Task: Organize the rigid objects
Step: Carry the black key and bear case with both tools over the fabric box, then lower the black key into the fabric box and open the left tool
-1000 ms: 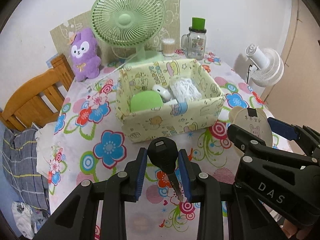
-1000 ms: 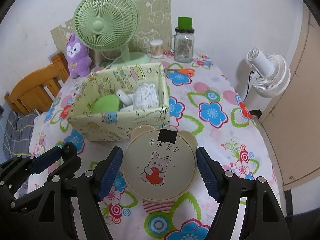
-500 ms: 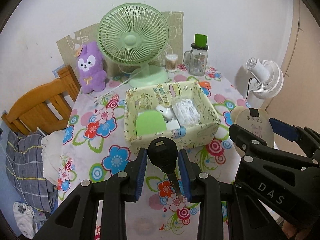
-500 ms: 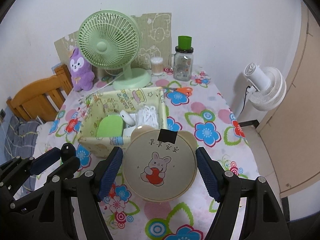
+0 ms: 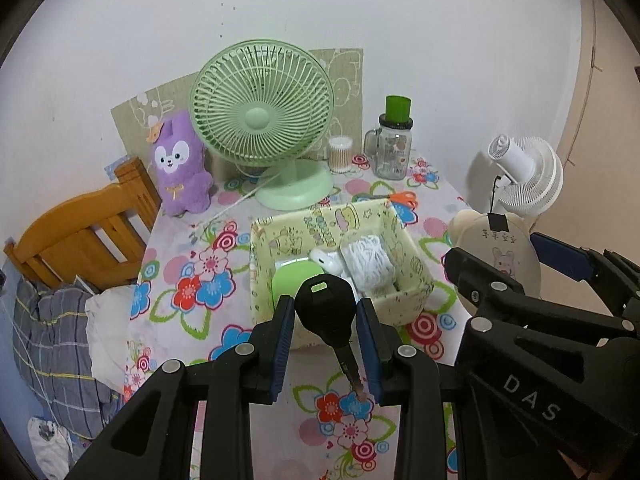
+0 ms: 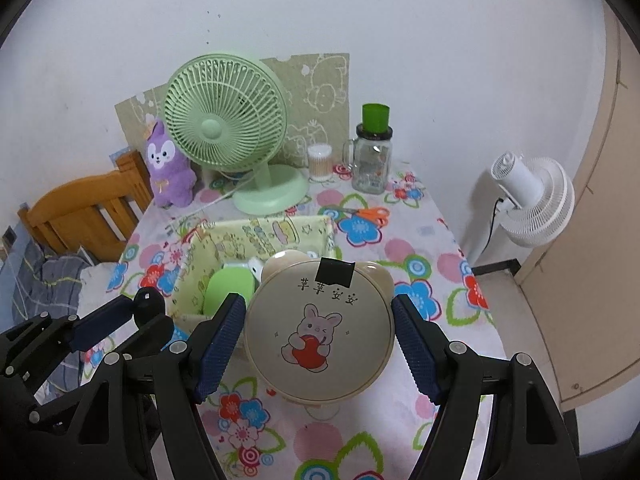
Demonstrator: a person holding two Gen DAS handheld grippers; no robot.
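While one box (image 5: pixel 340 268) sits below, each hand-held gripper grips one item: left (image 5: pixel 325 344) key (image 5: pixel 326 312), right (image 6: pixel 318 332) mirror (image 6: pixel 320 332).

Table (image 6: pixel 436 236) under a flowered cloth, carrying a yellow fabric box (image 5: pixel 412 280), green fan (image 5: pixel 294 192), purple plush (image 5: pixel 182 172), cotton-swab tub (image 5: pixel 340 155), glass jar (image 5: pixel 390 150), orange scissors (image 6: pixel 366 213).

Both grippers were raised and drawn back toward 6 o'clock; the storage box (image 5: pixel 340 256) was left lower, smaller in view.
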